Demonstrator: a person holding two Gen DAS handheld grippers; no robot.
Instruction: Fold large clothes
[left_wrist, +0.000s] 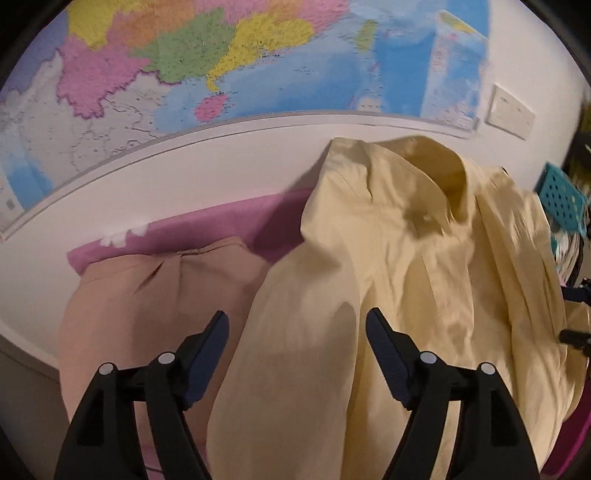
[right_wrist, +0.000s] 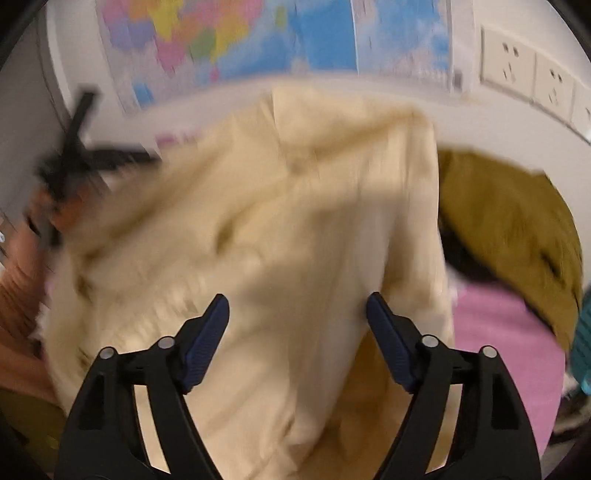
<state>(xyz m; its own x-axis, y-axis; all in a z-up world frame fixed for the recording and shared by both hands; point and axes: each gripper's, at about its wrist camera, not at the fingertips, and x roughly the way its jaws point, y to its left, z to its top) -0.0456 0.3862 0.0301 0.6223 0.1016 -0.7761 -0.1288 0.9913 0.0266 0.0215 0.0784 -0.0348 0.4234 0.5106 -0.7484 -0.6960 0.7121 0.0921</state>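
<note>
Two grippers stand at the bottom of their own views, both with jaws spread wide and nothing between the pads. The left gripper (left_wrist: 297, 325) hovers over the lower edge of a pale yellow shirt (left_wrist: 406, 266), its left finger above a tan garment (left_wrist: 147, 295) that lies just beside the shirt in the lower left of the frame. The right gripper (right_wrist: 297, 310) hangs above the same shirt (right_wrist: 295, 221), which fills the middle of that blurred view.

The shirt lies rumpled on a pink sheet (left_wrist: 221, 221), collar toward the top of the frame, button placket running down the middle. It looks like thin woven cloth: light, limp, quick to crease and to slide over itself, so I judge that it will sag from any single pinch. A hold on a doubled part, such as a shoulder seam, the hem or the collar edge, should slip less than one on a single layer, and two holds well apart should keep it spread.

Farther off, an olive garment (right_wrist: 517, 229) lies at the right of the right view, and a teal perforated basket (left_wrist: 561, 199) at the right edge of the left view. Behind all this a coloured map (left_wrist: 221, 55) hangs on the white wall, with wall sockets (right_wrist: 524, 70) at the upper right.
</note>
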